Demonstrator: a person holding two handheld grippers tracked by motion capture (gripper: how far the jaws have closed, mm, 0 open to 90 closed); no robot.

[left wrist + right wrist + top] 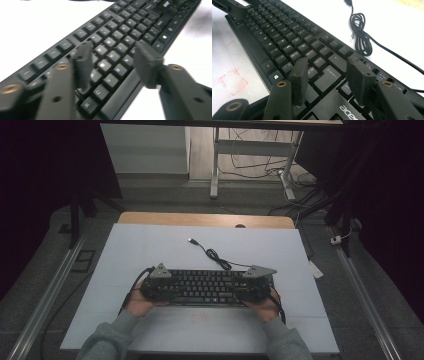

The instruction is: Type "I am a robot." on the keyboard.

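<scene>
The rigid, fairly light keyboard [207, 287] near the counter's [150, 250] front edge is best gripped at its ends, where the left tool [113, 63] and right tool [328, 75] hover spread, pinching nothing.

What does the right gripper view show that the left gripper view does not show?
Right gripper view: the coiled cable on the white table, a red square marking, the Enter key, and the open right claw. Left gripper view: the open left claw above the keyboard's other end. Both: the black keyboard.
</scene>
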